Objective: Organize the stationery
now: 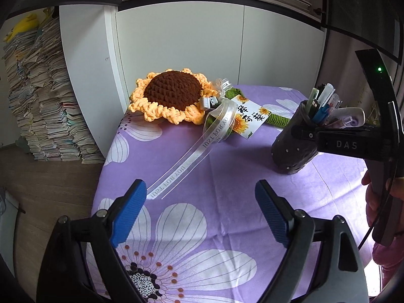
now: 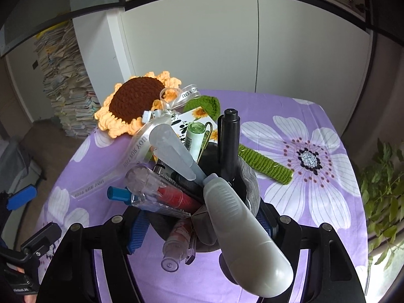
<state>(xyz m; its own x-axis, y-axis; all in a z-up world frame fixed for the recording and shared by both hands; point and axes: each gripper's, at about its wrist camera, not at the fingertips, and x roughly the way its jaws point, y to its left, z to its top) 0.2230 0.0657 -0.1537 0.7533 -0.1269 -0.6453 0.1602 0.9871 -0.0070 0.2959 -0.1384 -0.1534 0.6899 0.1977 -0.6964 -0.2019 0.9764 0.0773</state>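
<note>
A dark pen holder point(image 1: 294, 149) full of pens and markers stands tilted at the table's right side. My right gripper point(image 1: 306, 135) is shut on the pen holder near its rim. In the right wrist view the holder point(image 2: 250, 184) sits between my blue pads point(image 2: 137, 232), packed with a black marker point(image 2: 228, 141), a white correction tape point(image 2: 242, 229), a red pen point(image 2: 176, 197) and a blue-capped pen point(image 2: 118, 194). My left gripper point(image 1: 200, 209) is open and empty above the purple cloth, left of the holder.
A crocheted sunflower point(image 1: 169, 98) with a green stem point(image 1: 277, 120), ribbon point(image 1: 189, 156) and card point(image 1: 246, 118) lies at the back of the flowered purple table point(image 1: 227, 176). White cabinet doors stand behind. Stacked books point(image 1: 43, 106) stand left; a plant point(image 2: 383, 189) is right.
</note>
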